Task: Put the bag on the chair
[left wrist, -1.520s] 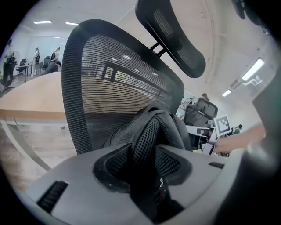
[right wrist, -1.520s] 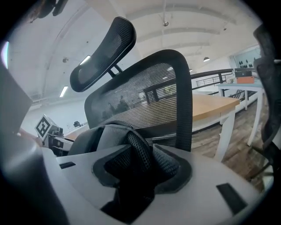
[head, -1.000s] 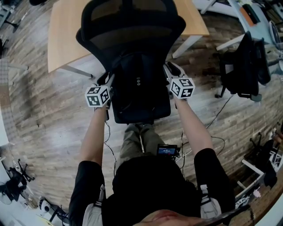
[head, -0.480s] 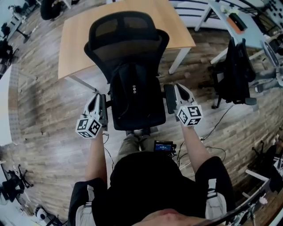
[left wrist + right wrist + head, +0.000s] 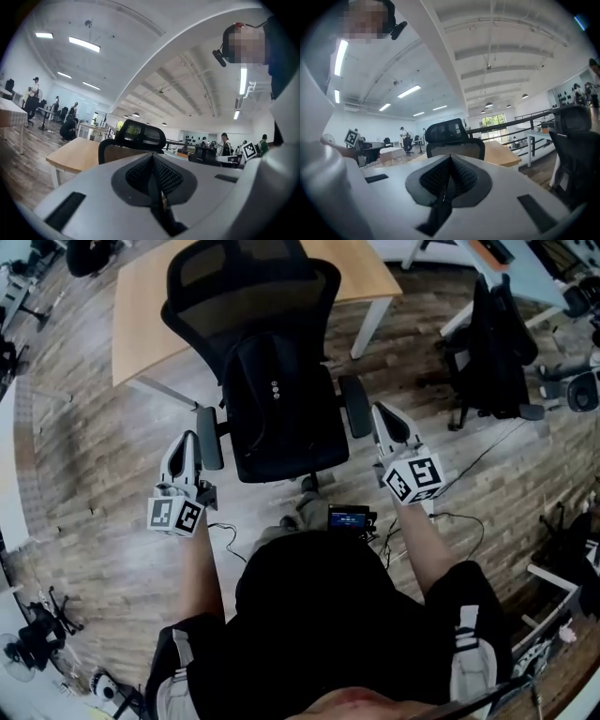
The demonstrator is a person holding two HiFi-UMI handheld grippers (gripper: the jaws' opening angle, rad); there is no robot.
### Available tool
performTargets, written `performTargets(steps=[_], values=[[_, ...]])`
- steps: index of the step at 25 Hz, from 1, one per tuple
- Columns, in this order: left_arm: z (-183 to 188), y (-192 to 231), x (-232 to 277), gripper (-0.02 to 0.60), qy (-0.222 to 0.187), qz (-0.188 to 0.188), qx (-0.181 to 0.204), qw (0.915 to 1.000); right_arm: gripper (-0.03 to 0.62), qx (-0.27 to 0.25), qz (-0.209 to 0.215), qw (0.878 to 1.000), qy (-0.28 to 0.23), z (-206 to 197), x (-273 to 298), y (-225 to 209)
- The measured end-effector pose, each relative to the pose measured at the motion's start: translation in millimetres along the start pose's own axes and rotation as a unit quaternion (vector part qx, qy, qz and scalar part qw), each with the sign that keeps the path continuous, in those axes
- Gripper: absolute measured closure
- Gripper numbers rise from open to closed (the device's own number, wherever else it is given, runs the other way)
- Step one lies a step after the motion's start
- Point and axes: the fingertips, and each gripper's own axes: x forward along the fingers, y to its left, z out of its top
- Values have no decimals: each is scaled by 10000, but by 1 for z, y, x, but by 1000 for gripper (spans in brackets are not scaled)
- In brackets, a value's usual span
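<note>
Left tongs (image 5: 186, 441) and right tongs (image 5: 383, 412), closed, flank chair (image 5: 251, 285) bearing bag (image 5: 277, 404).

A large open-plan office or lab workspace is shown. A black mesh-backed office chair (image 5: 251, 285) is seen on a wood-plank floor (image 5: 84, 521) in front of a pale wooden desk (image 5: 141, 324) with white legs, and a second black chair (image 5: 497, 343) is parked by a white table (image 5: 539, 282) to the right. Cables (image 5: 483, 462) are trailed across the floor, and tripod-mounted gear (image 5: 33, 638) is gathered at the lower left. In the gripper views a high white beamed ceiling (image 5: 506, 51) with strip lights (image 5: 84, 44) is made out, with more desks and standing people (image 5: 33, 89) in the distance, and a dark railing (image 5: 520, 121) along one side
</note>
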Motion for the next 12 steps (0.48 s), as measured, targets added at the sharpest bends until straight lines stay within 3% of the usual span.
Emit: performTargets(steps=[7,12], values=[[-13,-26,-43,577,60,-281,278,9992,583,-36,70,10000,8,-22,-25,49],[-13,-38,-107,577,-182,-146,281,9993,583,-430,-229,9984,-284,-20,-68,101]])
